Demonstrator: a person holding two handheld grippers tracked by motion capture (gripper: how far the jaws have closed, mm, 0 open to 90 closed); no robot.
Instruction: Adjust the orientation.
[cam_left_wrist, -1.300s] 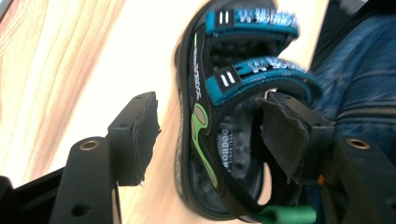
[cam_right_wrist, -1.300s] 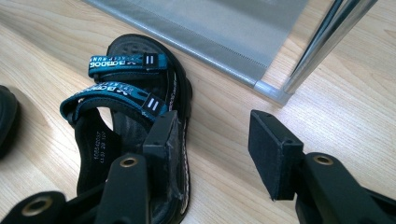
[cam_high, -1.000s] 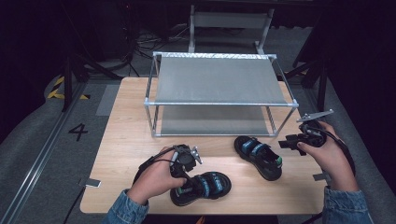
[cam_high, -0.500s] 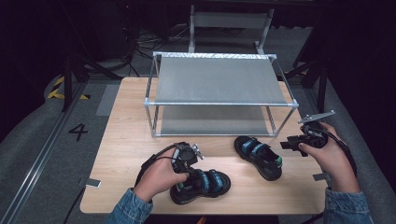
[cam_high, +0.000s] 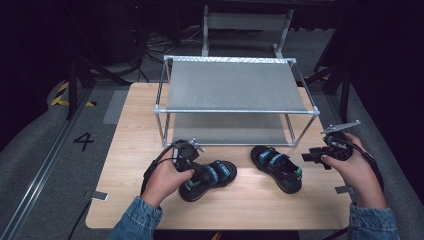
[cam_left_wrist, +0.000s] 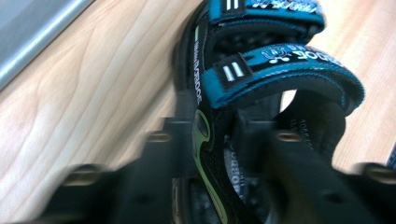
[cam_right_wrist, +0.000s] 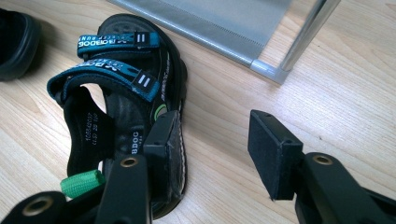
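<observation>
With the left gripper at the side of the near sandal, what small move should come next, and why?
Probably close the left gripper on the near sandal. Its jaws have just been opening and stand either side of the sandal's side wall, apparently not yet pressing it, though the view is blurred. The rack waits behind. The right gripper hangs open beside the other sandal.

Matt woven straps on the sandal (cam_left_wrist: 280, 65); table (cam_high: 135, 150) of pale wood (smooth grain).

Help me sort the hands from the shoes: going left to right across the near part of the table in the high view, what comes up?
left gripper → left sandal → right sandal → right gripper
</observation>
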